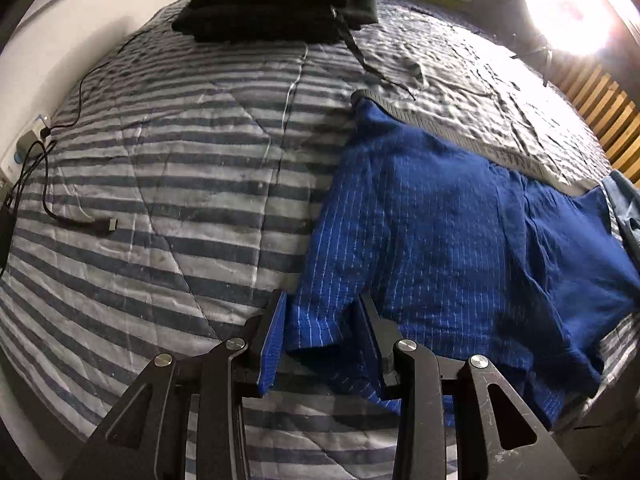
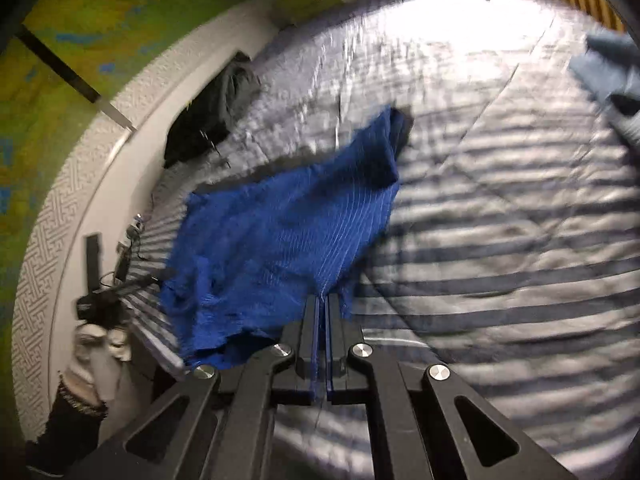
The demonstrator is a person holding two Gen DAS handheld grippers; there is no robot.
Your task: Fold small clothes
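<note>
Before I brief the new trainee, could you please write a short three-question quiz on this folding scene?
1. True or false: the right gripper is shut on the blue striped garment.
2. Which is the left gripper? A) open around the garment's edge B) shut C) out of view
3. What lies at the far end of the striped quilt?

Key: 1 true; 2 A; 3 a stack of folded black clothes.

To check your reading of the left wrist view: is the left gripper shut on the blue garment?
No: the left gripper is open, its fingers straddling the blue garment's hem.
</note>
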